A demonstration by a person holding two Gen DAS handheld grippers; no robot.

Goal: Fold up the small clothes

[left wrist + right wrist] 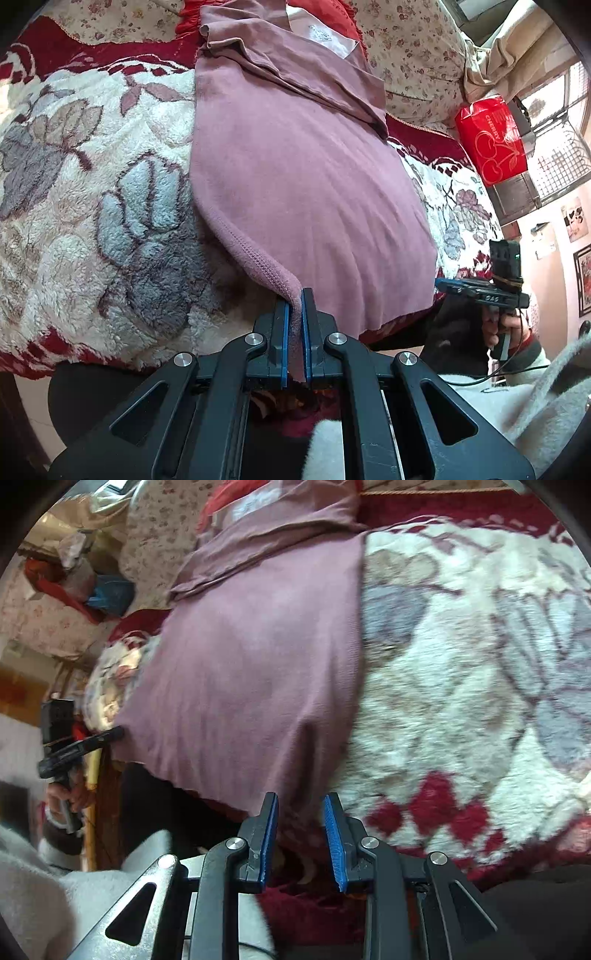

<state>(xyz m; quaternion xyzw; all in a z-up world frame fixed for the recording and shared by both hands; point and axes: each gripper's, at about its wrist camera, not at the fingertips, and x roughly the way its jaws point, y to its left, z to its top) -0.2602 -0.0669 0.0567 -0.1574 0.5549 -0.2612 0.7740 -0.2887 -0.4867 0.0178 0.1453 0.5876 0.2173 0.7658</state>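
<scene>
A dusty pink garment (295,177) lies lengthwise on a fluffy floral blanket (92,206), its far part folded over with a white label showing. My left gripper (296,295) is shut on the garment's near left hem corner, which is lifted off the blanket. In the right wrist view the same garment (251,672) lies ahead. My right gripper (300,801) is open around the near right hem corner, the cloth lying between its blue pads. Each gripper shows in the other's view: the right one (443,286) and the left one (120,733).
Floral pillows (413,55) lie at the bed's far end. A red bag with cherries (491,140) hangs by a window at the right. A dark red blanket border (443,812) runs along the near bed edge. The person's white fleece sleeves (44,893) sit low in both views.
</scene>
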